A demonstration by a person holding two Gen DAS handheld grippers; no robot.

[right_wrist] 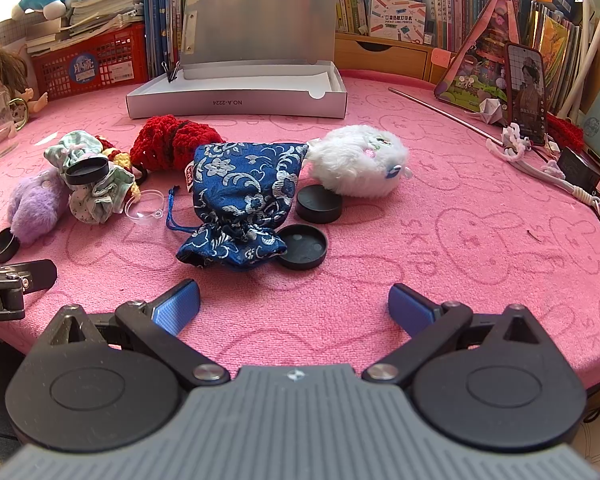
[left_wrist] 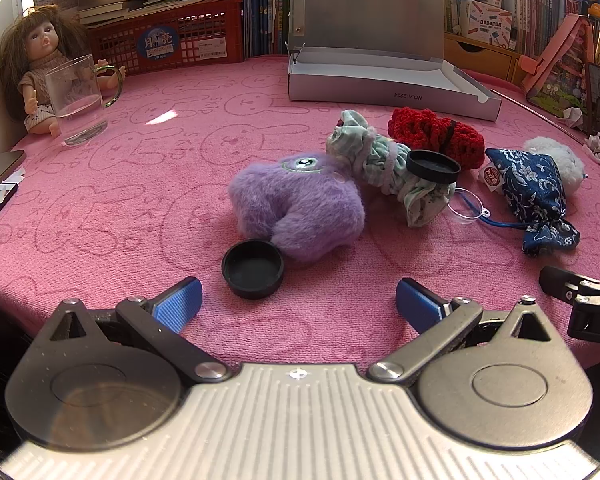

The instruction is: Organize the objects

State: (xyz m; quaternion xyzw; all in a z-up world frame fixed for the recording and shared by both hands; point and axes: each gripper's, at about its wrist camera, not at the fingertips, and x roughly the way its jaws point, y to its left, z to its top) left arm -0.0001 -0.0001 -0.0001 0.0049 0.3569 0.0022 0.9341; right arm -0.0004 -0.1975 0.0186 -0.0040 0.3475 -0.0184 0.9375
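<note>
My left gripper [left_wrist: 298,300] is open and empty, just in front of an upturned black cap [left_wrist: 253,269] that lies against a purple plush [left_wrist: 296,208]. Behind it lie a green striped cloth [left_wrist: 384,168] with another black cap [left_wrist: 433,166] on it, a red knit piece [left_wrist: 432,132], a clear lens [left_wrist: 464,204] and a blue brocade pouch [left_wrist: 532,196]. My right gripper [right_wrist: 294,304] is open and empty in front of the blue pouch [right_wrist: 244,196]. Two black caps [right_wrist: 319,202] [right_wrist: 302,246] and a white plush [right_wrist: 360,160] lie by it. An open grey box [right_wrist: 236,100] stands behind.
A doll [left_wrist: 36,68] and a glass mug [left_wrist: 78,98] stand at the far left. A red crate [left_wrist: 168,40] and books line the back. A phone [right_wrist: 526,92], cables and an adapter [right_wrist: 578,170] sit at the right. A pink cloth [right_wrist: 440,240] covers the table.
</note>
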